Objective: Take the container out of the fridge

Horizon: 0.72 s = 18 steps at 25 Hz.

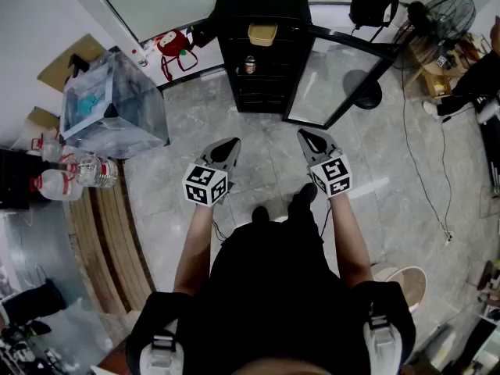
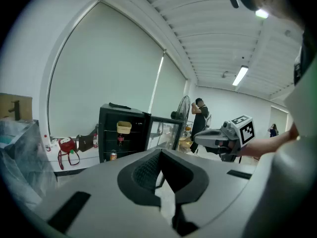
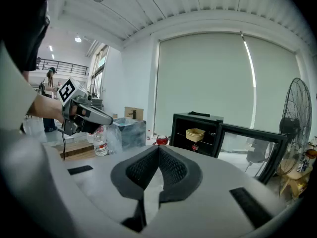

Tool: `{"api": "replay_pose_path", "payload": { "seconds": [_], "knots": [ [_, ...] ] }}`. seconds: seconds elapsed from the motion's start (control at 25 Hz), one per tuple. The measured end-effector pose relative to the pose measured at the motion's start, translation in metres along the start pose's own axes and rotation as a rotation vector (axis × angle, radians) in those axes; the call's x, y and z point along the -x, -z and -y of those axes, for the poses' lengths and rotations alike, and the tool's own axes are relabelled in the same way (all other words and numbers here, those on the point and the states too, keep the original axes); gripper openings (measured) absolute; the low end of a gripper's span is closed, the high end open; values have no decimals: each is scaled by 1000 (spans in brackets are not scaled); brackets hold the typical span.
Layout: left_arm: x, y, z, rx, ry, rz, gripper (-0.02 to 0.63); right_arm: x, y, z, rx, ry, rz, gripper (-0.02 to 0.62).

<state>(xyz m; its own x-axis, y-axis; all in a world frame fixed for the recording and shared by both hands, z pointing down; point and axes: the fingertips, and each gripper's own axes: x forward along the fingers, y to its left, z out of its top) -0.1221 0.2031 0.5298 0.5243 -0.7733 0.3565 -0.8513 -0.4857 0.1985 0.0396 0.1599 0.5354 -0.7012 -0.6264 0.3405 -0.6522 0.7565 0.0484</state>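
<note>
The fridge (image 1: 262,45) stands on the floor (image 1: 258,155) straight ahead of the person, against the far wall. Its glass door (image 1: 337,76) is swung open to the right, so the shelves face the grippers. The container (image 1: 262,34), a pale yellow tub, sits on the top shelf near the middle. In the left gripper view a dark bottle (image 2: 120,139) stands on the shelf below it, and a can (image 2: 113,155) on a lower shelf toward the left edge.

Both grippers are held side by side in front of the person, pointing at the fridge and well apart from it, with floor between. The left gripper (image 1: 228,148) has its jaws closed tip to tip and holds nothing. The right gripper (image 1: 310,140) is the same: pads meeting at the tips, with nothing between them.

Left of the fridge a red bag (image 1: 172,45) lies by the wall. Nearer the person on that side is a box (image 1: 113,104) wrapped in clear plastic, with water bottles (image 1: 82,172) just beside it at the edge of a wooden strip. To the right of the open door a fan (image 1: 447,14) stands in the far corner, and a thin cable (image 1: 437,178) trails over the floor there. The left gripper view shows another person (image 2: 199,119) standing beyond the door, near the fan.
</note>
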Motion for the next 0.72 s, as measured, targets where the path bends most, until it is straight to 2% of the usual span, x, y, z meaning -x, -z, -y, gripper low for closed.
{"api": "replay_pose_path", "payload": {
  "seconds": [0.32,0.56,0.72],
  "knots": [
    [19,2,-11,5,-8,4,18,3,2,-11,-4,18,-7,-3],
    [27,4,-16,8,3,6,18,12,-1,-3,-45,95,31,-3],
    [29,10,-17,1,0,-7,18,16,7,-5,-40,97,12,-3]
  ]
}}
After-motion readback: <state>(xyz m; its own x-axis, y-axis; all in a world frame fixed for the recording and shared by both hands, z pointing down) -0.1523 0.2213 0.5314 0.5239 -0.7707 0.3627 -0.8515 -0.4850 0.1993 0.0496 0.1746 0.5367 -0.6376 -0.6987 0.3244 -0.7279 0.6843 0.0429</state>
